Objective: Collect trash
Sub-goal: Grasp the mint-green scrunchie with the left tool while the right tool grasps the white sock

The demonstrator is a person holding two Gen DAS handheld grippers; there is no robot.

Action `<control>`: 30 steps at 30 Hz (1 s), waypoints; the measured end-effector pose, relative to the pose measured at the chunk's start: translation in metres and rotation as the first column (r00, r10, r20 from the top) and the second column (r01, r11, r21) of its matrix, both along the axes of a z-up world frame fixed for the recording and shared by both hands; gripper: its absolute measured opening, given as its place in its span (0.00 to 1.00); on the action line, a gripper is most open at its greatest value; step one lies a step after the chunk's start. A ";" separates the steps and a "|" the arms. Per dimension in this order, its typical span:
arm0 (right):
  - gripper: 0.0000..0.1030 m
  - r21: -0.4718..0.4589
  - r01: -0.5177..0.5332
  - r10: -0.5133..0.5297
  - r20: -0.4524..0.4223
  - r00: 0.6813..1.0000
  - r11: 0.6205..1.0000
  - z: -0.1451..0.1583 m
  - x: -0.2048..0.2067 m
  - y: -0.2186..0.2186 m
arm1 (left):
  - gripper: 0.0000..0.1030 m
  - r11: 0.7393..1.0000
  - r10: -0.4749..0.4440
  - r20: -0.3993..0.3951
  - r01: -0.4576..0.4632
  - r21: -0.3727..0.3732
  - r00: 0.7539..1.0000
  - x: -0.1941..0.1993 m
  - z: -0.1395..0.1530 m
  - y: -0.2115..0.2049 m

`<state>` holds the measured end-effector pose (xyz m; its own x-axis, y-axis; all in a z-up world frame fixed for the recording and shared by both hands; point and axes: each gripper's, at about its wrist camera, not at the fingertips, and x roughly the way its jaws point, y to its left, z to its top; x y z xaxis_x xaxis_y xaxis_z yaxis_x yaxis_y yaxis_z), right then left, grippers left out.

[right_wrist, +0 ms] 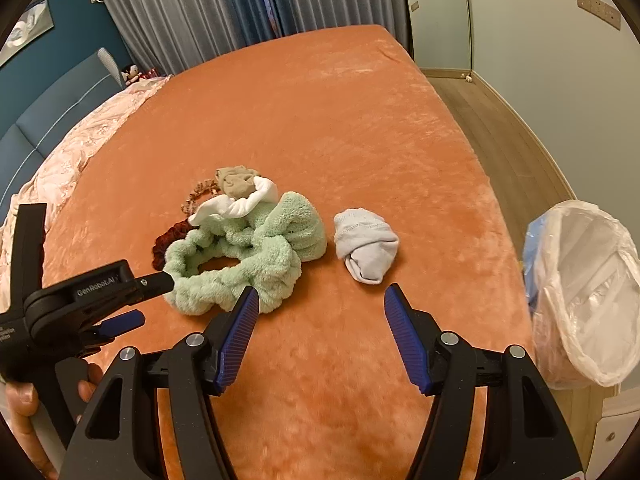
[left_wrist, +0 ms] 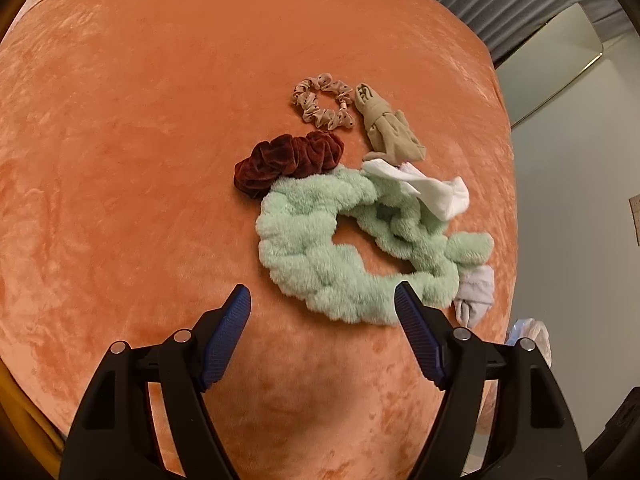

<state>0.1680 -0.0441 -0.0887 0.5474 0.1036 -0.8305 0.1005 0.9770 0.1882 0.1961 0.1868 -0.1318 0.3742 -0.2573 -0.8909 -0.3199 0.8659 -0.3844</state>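
Note:
On the orange bedspread (left_wrist: 140, 160) lies a small heap: a fluffy mint-green headband (left_wrist: 320, 256) (right_wrist: 240, 256), a dark red velvet scrunchie (left_wrist: 288, 160) (right_wrist: 170, 238), a beige dotted scrunchie (left_wrist: 324, 102), a tan rolled sock (left_wrist: 386, 124) (right_wrist: 236, 182), a white sock (left_wrist: 432, 190) (right_wrist: 240, 204) and a pale grey balled sock (left_wrist: 474, 292) (right_wrist: 366, 244). My left gripper (left_wrist: 322, 300) (right_wrist: 140, 300) hovers open just short of the headband's near edge. Open and with nothing in it, my right gripper (right_wrist: 320, 302) hangs in front of the grey sock.
A bin lined with a clear plastic bag (right_wrist: 588, 292) stands off the bed's right edge, over wooden floor (right_wrist: 492, 120). A pink quilt (right_wrist: 80, 148) and blue headboard (right_wrist: 40, 112) lie left, curtains (right_wrist: 200, 8) behind. A person's hand (right_wrist: 24, 408) holds the left gripper.

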 end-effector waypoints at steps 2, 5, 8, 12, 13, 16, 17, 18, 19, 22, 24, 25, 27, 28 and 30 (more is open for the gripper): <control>0.61 0.005 0.016 -0.016 -0.019 1.000 1.000 -0.010 0.010 -0.004 | 0.68 1.000 0.008 -0.025 -0.009 -0.006 1.000 0.010 -0.008 0.001; 0.61 0.008 0.040 -0.039 -0.045 0.998 0.999 -0.024 0.025 -0.009 | 0.68 1.000 0.016 -0.069 -0.017 -0.012 0.998 0.023 -0.023 0.000; 0.61 -0.005 0.057 -0.057 -0.065 0.996 0.998 -0.035 0.038 -0.014 | 0.68 0.999 0.018 -0.106 -0.020 -0.025 0.994 0.032 -0.038 -0.001; 0.61 -0.007 0.082 -0.082 -0.097 0.992 0.997 -0.054 0.060 -0.022 | 0.62 0.999 0.017 -0.137 -0.023 -0.042 0.990 0.038 -0.053 -0.002; 0.61 -0.007 0.085 -0.085 -0.103 0.991 0.996 -0.058 0.063 -0.023 | 0.58 0.999 0.010 -0.141 -0.016 -0.042 0.990 0.040 -0.056 -0.002; 0.61 -0.003 0.092 -0.091 -0.132 0.987 0.996 -0.072 0.076 -0.026 | 0.44 0.999 -0.005 -0.131 -0.001 -0.041 0.991 0.040 -0.057 -0.003; 0.61 0.003 0.094 -0.092 -0.139 0.986 0.996 -0.076 0.079 -0.026 | 0.39 0.999 -0.014 -0.125 0.010 -0.040 0.992 0.039 -0.056 -0.004; 0.61 0.005 0.096 -0.094 -0.145 0.985 0.995 -0.080 0.081 -0.026 | 0.34 0.999 -0.024 -0.118 0.020 -0.036 0.993 0.039 -0.056 -0.006; 0.61 0.004 0.097 -0.096 -0.154 0.983 0.995 -0.084 0.083 -0.026 | 0.32 0.999 -0.030 -0.113 0.026 -0.033 0.993 0.039 -0.056 -0.007; 0.43 0.018 0.099 -0.094 -0.174 0.980 0.995 -0.094 0.085 -0.027 | 0.24 0.999 -0.053 -0.095 0.052 -0.008 0.994 0.038 -0.050 -0.014; 0.36 0.035 0.100 -0.092 -0.180 0.979 0.994 -0.096 0.083 -0.027 | 0.20 0.998 -0.066 -0.080 0.066 0.006 0.995 0.037 -0.044 -0.018; 0.34 0.038 0.099 -0.091 -0.177 0.980 0.994 -0.095 0.081 -0.027 | 0.19 0.997 -0.070 -0.074 0.071 0.012 0.995 0.035 -0.041 -0.020; 0.28 0.041 0.095 -0.086 -0.172 0.981 0.995 -0.091 0.075 -0.026 | 0.18 0.996 -0.085 -0.060 0.087 0.023 0.995 0.031 -0.033 -0.024; 0.28 0.047 0.094 -0.085 -0.169 0.982 0.994 -0.089 0.071 -0.025 | 0.18 0.995 -0.090 -0.054 0.091 0.029 0.994 0.029 -0.029 -0.024; 0.26 0.068 0.098 -0.086 -0.164 0.983 0.993 -0.084 0.062 -0.025 | 0.17 0.994 -0.103 -0.037 0.104 0.036 0.994 0.023 -0.020 -0.030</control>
<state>0.2300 -0.0694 -0.1723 0.4181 0.1247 -0.8998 0.2242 0.9457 0.2352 0.2195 0.1568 -0.1522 0.3157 -0.2585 -0.9130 -0.2402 0.9091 -0.3405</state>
